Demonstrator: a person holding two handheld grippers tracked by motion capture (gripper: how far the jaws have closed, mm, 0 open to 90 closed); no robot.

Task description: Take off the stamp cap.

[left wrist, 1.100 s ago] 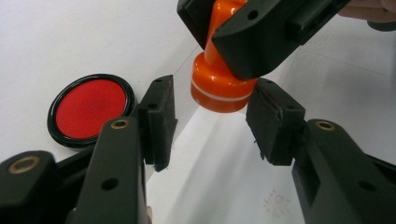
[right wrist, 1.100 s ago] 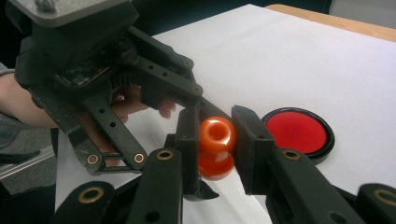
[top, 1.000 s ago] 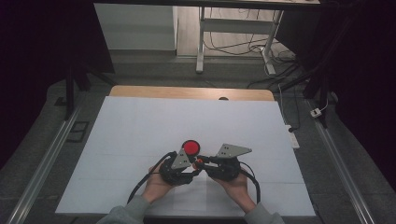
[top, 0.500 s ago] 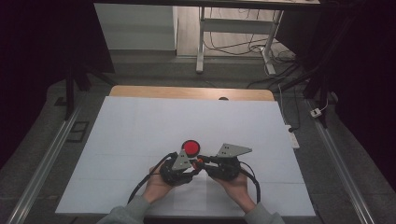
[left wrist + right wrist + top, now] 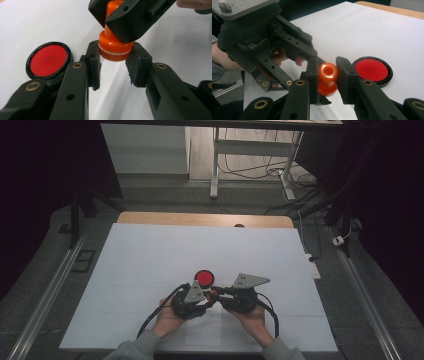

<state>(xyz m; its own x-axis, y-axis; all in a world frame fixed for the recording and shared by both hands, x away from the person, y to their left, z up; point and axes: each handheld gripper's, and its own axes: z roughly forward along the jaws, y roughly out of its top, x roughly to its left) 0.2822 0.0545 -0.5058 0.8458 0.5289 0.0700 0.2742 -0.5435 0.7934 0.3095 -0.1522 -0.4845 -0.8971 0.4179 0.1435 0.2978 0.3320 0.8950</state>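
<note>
The stamp (image 5: 214,293) is above the near middle of the table (image 5: 150,260), between the left gripper (image 5: 206,296) on its left and the right gripper (image 5: 219,294) on its right, both closed on it. The ink pad (image 5: 204,278) lies on the table just behind them, close to the stamp.

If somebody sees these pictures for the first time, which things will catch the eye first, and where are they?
The orange stamp stands out most: it is held between both grippers, near the front middle of the white table cover. The right gripper is shut on its knob, and the left gripper clamps its wider base. Beside them lies a round red ink pad in a black rim, flat on the cover.
</note>
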